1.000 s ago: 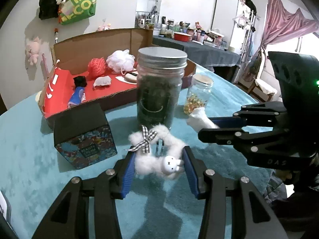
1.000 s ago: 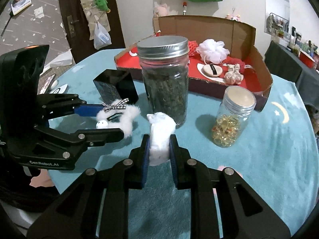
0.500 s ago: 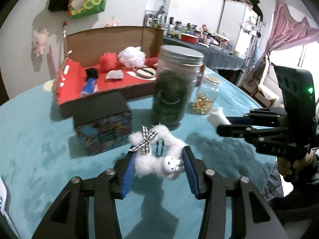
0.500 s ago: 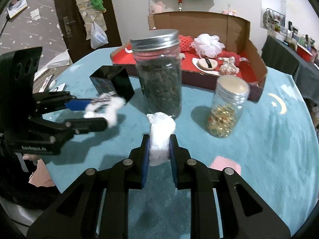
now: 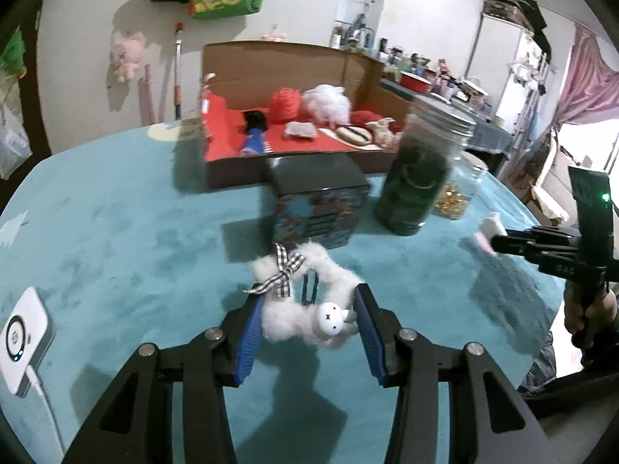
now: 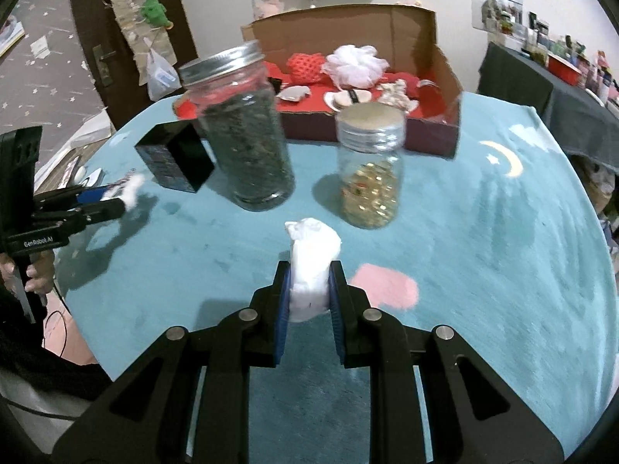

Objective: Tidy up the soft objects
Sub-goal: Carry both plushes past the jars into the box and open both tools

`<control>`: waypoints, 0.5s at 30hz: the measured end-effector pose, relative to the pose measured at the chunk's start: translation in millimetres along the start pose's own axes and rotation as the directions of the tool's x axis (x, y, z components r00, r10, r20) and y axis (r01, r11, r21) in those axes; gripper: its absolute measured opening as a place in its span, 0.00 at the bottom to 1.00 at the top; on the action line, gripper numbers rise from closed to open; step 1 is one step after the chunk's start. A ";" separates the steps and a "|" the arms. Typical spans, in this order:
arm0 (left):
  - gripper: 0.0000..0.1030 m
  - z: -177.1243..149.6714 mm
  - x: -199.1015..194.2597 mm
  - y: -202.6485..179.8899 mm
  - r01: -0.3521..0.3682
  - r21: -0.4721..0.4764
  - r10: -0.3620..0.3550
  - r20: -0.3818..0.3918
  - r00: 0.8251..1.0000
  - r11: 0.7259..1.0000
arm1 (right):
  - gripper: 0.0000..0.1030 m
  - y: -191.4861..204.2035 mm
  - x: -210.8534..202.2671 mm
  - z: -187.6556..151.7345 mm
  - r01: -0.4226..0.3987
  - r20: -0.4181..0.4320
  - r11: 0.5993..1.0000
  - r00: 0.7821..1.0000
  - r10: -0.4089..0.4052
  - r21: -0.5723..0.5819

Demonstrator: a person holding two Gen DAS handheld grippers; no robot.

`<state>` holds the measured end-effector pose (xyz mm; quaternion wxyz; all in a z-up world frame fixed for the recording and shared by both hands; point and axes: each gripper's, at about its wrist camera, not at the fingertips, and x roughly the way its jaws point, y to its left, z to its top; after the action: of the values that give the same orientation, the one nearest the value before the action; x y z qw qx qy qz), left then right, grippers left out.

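Note:
My left gripper is shut on a fluffy white plush rabbit with a checked bow, held above the teal tablecloth. My right gripper is shut on a small white soft toy, also held above the cloth. In the right wrist view the left gripper shows at the far left with the rabbit. In the left wrist view the right gripper shows at the right with the white toy. An open cardboard box with a red floor at the back holds several soft items.
A tall jar of dark leaves, a small jar of yellow beads and a dark printed box stand between the grippers and the cardboard box. A white device with a cable lies at the left table edge.
Both grippers have drawn back from the jars and apart, each still holding its toy. The left view has swung left, so the dark box now sits ahead of it.

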<state>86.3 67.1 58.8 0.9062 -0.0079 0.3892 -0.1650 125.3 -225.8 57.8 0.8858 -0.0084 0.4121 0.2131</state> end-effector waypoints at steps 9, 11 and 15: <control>0.47 4.3 -1.5 36.1 -0.049 -0.015 0.049 0.021 0.999 0.999 | 0.18 -28.2 -3.7 -1.4 0.045 -0.007 0.998 0.999 -0.045 0.048; 0.47 8.0 0.7 40.8 -0.050 0.005 0.050 0.027 0.998 0.999 | 0.18 -32.8 -3.8 0.0 0.051 -0.005 0.998 0.999 -0.051 0.047; 0.47 15.5 8.9 49.0 -0.054 0.028 0.053 0.023 0.998 0.998 | 0.18 -40.7 -0.9 3.8 0.058 -0.009 0.998 0.998 -0.057 0.036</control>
<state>117.4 109.0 56.4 0.9145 0.0136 0.3770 -0.1460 143.2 -262.3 54.4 0.8899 -0.0051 0.4190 0.1801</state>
